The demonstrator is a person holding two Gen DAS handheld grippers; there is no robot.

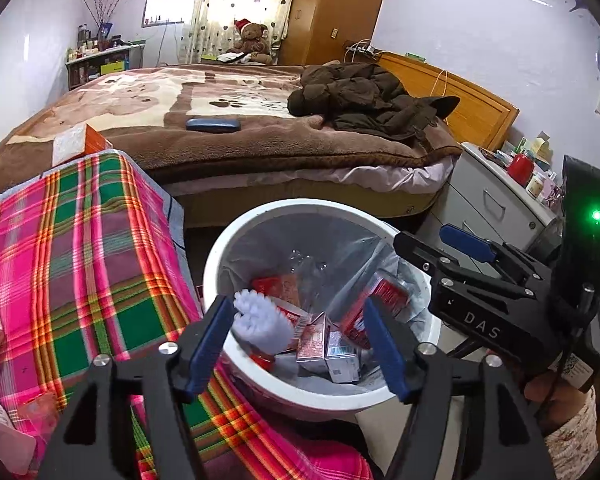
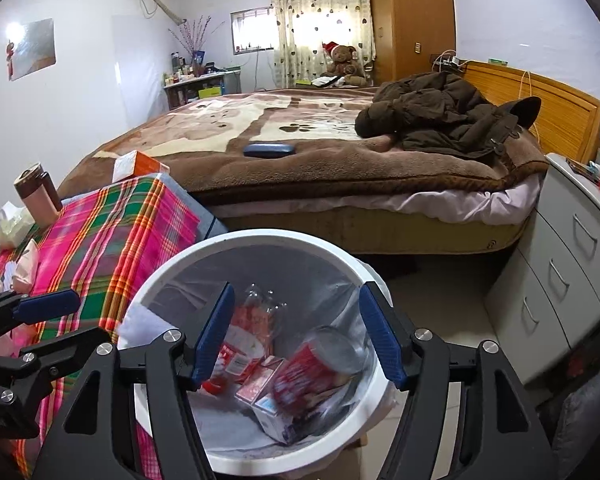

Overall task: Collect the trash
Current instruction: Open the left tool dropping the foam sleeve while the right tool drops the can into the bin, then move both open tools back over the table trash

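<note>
A white trash bin lined with a clear bag holds red cans, small cartons and a crumpled plastic bottle; it also shows in the right wrist view. My left gripper is open above the bin's near rim. A crumpled white tissue is in the air just off its left finger, over the bin. My right gripper is open and empty above the bin, and shows from the side in the left wrist view. My left gripper shows at the left edge of the right wrist view.
A low table with a pink and green plaid cloth stands left of the bin, with a thermos, tissues and packets on it. A bed with a brown coat lies behind. A grey drawer unit stands to the right.
</note>
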